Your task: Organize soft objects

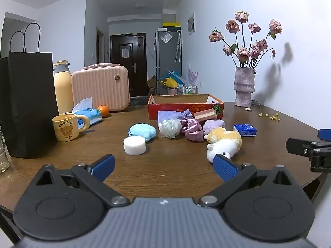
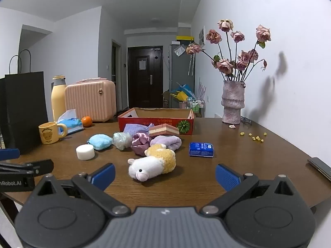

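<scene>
A heap of soft things lies mid-table before a red cardboard box (image 1: pixel 186 108) (image 2: pixel 155 122): a white and yellow plush sheep (image 1: pixel 224 144) (image 2: pixel 153 163), a blue puff (image 1: pixel 142 131) (image 2: pixel 100 141), a white round sponge (image 1: pixel 134 145) (image 2: pixel 85 152), a purple satin scrunchie (image 1: pixel 191 130) (image 2: pixel 140 142), a lilac towel (image 1: pixel 213 125) (image 2: pixel 167 141), a pale mesh ball (image 1: pixel 170 128) (image 2: pixel 122 140) and a pink layered sponge (image 1: pixel 205 114) (image 2: pixel 163 130). My left gripper (image 1: pixel 164 166) stands open near the front edge, empty. My right gripper (image 2: pixel 164 175) is open just before the sheep.
At the left stand a black paper bag (image 1: pixel 26 103), a yellow bottle (image 1: pixel 62 86), a pink case (image 1: pixel 101 86), a bear mug (image 1: pixel 67 127), a tissue pack (image 1: pixel 89 113) and an orange (image 1: pixel 103 110). A blue carton (image 2: pixel 201 149), a vase of dried roses (image 2: pixel 232 103) and a phone (image 2: pixel 319 166) are at the right.
</scene>
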`<state>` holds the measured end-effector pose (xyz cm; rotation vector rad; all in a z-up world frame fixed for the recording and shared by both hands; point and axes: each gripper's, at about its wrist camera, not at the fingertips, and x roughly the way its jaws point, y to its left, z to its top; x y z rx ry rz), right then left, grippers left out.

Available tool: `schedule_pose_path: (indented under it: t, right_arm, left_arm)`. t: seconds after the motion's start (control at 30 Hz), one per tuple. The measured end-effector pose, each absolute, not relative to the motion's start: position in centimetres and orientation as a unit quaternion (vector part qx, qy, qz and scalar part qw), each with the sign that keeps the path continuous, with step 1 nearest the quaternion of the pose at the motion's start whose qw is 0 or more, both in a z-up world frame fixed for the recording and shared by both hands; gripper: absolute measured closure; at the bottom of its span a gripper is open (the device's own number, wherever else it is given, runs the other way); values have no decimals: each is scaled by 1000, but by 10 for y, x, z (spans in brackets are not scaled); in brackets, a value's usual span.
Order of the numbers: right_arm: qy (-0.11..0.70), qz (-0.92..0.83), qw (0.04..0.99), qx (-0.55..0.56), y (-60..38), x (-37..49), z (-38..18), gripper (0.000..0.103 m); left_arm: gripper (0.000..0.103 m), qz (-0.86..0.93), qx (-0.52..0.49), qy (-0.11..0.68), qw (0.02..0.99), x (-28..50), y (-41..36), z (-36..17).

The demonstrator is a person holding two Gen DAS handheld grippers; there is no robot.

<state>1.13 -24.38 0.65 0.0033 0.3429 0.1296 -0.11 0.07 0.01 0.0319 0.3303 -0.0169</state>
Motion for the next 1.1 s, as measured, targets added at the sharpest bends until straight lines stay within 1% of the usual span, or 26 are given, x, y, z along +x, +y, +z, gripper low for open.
schedule_pose_path:
  t: [0.3,1.1]
  right_arm:
    - [174,64,983,-5,-243,11,6,0]
    - [174,65,983,-4,-242,10,5,0]
  left_arm:
    - [0,-7,12,177,984,0,1,-1]
    - [0,-9,14,176,984,1,2,-3]
